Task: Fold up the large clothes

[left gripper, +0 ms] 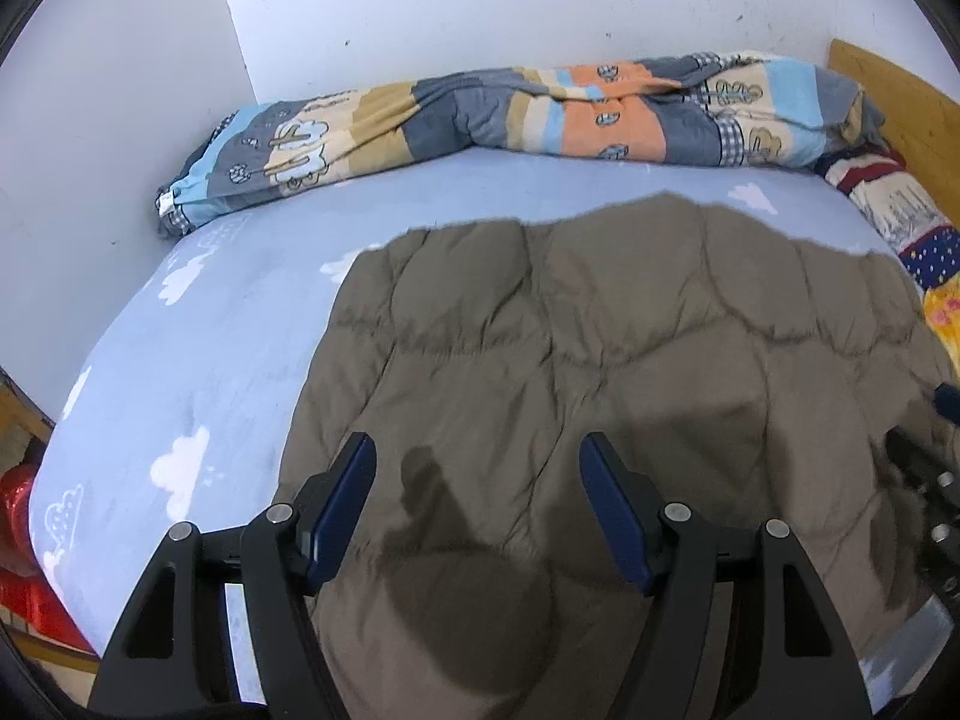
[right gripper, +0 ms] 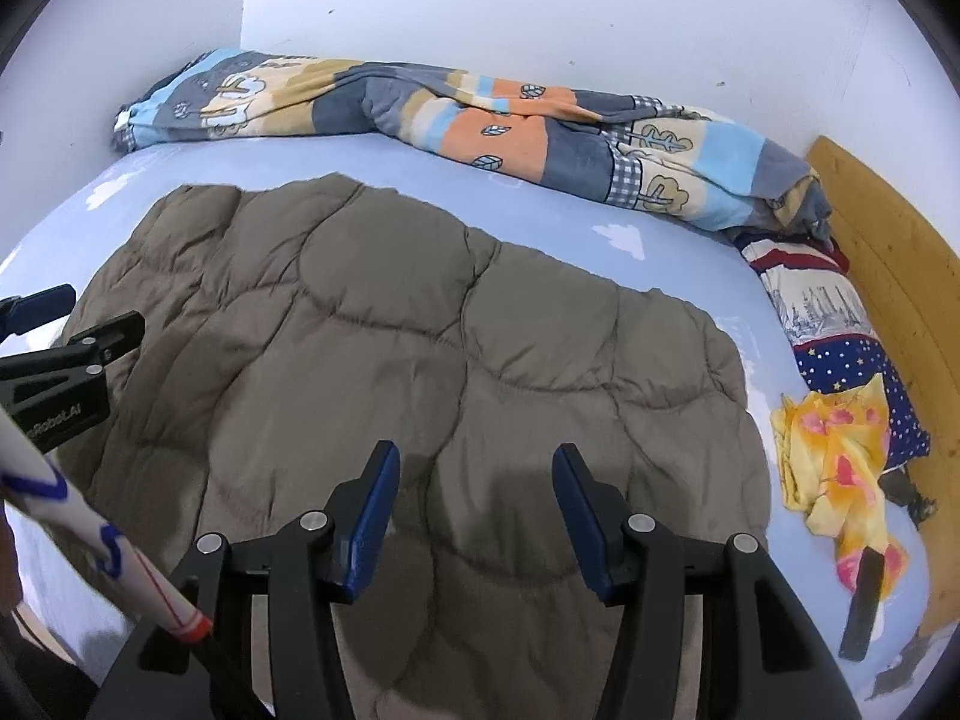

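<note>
Brown quilted down coat [left gripper: 600,360] spread flat across the centre and lower half of both frames, on a pale blue bed sheet [left gripper: 198,360] printed with white clouds. Left gripper [left gripper: 477,450] hovering over the coat's near part at lower centre of the left wrist view, blue-padded fingers [left gripper: 345,510] spread wide with nothing between them, shadow cast on the fabric beneath. Right gripper [right gripper: 474,456] likewise at lower centre of the right wrist view, fingers spread apart and empty above the coat. In that same view, left gripper [right gripper: 78,324] also visible at the left edge, over the coat's left border. Rolled patchwork duvet [left gripper: 510,114] in grey, orange, beige and light blue lying along the white wall [left gripper: 480,0] at the top of both frames. To the right, a striped and star-dotted pillow [right gripper: 828,324] beside a wooden headboard [right gripper: 888,252]; below it, a crumpled yellow cloth with pink flowers [right gripper: 840,468], and a flat black object [right gripper: 864,606] resting partly on that cloth. Red item [left gripper: 24,546] at the lower left edge of the left wrist view, beyond the mattress. White rod with blue markings [right gripper: 90,528] crossing the lower left of the right wrist view.
</note>
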### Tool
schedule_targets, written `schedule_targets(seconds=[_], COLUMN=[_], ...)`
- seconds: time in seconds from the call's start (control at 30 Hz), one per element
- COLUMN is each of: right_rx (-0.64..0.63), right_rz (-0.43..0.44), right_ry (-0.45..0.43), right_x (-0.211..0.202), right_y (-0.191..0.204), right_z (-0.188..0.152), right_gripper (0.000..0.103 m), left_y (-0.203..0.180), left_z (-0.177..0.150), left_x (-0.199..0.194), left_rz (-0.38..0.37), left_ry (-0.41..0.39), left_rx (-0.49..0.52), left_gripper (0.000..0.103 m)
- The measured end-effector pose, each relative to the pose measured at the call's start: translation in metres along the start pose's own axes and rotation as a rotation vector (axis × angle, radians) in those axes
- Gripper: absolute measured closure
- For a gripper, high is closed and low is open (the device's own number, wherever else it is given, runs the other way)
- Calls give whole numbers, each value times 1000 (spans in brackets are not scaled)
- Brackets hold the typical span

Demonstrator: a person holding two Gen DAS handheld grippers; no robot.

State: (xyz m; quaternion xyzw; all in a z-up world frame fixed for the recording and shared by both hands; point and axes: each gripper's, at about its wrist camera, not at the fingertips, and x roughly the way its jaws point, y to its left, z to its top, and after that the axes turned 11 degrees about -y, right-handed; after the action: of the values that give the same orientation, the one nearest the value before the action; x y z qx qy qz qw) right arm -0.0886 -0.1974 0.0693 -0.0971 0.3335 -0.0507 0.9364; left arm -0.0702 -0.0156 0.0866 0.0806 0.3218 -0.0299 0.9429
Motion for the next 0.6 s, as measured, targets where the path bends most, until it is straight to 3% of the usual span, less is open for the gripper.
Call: schedule_targets(seconds=[0.2, 0.47, 0.5, 0.57, 0.6], right_rx=[18, 191, 208, 229, 237], right_rz=[-47, -104, -108, -137, -145], right_ry=[9, 112, 115, 116, 114], right_x=[-17, -32, -35, -41, -44], right_y=[-22, -88, -94, -104, -107], right_z=[-18, -57, -60, -68, -71], right_gripper=[45, 44, 42, 25, 24], left_y=[0, -1, -2, -3, -3], left_z=[-9, -30, -32, -34, -35], left_x=[-12, -29, -32, -34, -34], left_rz=[4, -34, -35, -29, -28], left_ry=[-3, 33, 32, 30, 33], left_rx=[15, -23, -23, -20, -20], left_gripper=[33, 33, 33, 33, 33])
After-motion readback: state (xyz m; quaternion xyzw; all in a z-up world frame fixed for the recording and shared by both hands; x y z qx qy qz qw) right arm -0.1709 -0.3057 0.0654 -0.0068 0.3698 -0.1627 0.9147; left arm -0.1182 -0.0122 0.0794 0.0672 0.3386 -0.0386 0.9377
